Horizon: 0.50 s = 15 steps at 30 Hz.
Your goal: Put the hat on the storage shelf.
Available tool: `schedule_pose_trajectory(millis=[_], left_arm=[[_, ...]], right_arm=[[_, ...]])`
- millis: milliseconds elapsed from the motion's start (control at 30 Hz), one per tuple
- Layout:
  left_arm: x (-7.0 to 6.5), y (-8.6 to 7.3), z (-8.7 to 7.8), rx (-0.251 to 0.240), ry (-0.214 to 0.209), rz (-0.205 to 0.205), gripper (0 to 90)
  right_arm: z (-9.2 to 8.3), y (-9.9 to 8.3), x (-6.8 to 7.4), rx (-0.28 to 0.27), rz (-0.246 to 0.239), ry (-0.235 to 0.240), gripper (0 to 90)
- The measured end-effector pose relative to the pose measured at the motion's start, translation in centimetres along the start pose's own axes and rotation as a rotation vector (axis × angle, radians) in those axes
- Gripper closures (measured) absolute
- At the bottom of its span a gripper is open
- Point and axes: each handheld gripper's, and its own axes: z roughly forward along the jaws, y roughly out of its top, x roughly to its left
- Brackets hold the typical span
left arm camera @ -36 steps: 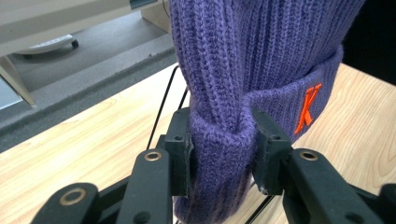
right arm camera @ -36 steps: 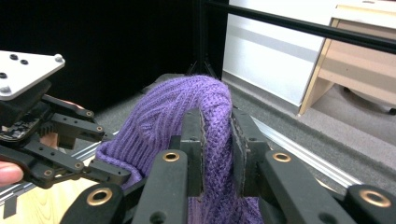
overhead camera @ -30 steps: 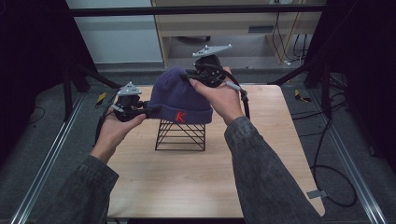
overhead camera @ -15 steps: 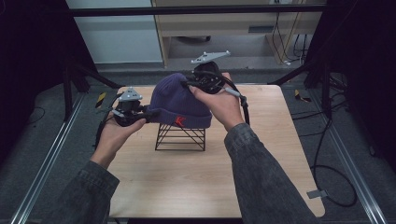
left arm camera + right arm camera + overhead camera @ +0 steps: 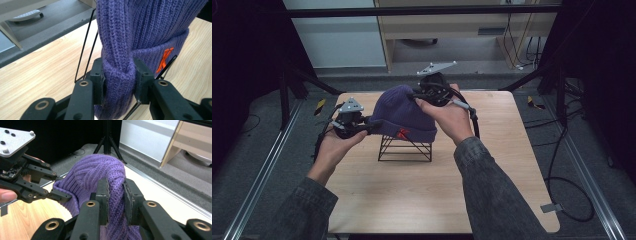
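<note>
The table is the biggest thing here, a wooden top with lots of bare room. Near its middle stands a black wire rack.

The purple hat sits over the top of that rack, held up between your two hands. It is knitted and soft, with a folded band and an orange mark at about 5 o'clock on it.

Your right gripper is at the hat's 1 o'clock side. Its jaws are squeezed tight on a fold of the knit near the top.

Your left gripper is at the hat's 9 o'clock side. It pinches the thick band at the hat's edge. Its jaws have just been closing a little, with the band between them.

It looks like you are setting the hat on the rack. To do it well:
- Keep both grips firm, so the soft knit does not slip out.
- Pull the band gently apart so the opening stays wide.
- Lower both hands together and keep the hat level.
- Watch that the thin wires do not snag the knit.
</note>
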Motion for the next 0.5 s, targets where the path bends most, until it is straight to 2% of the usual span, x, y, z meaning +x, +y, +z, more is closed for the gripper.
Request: schedule_pose_trajectory(millis=[100, 233, 500], left_arm=[[0.1, -0.7, 0.3, -0.002, -0.007, -0.015, 65.4], [0.1, -1.2, 0.6, 0.008, -0.003, -0.008, 65.3], [0.1, -1.8, 1.1, 0.009, -0.014, -0.022, 64.2]], right_arm=[[0.2, -0.2, 0.2, 0.017, -0.006, -0.003, 76.1], [0.6, -0.6, 0.4, 0.041, -0.011, -0.003, 76.1], [1.0, -1.1, 0.5, 0.052, -0.009, 0.001, 76.4]])
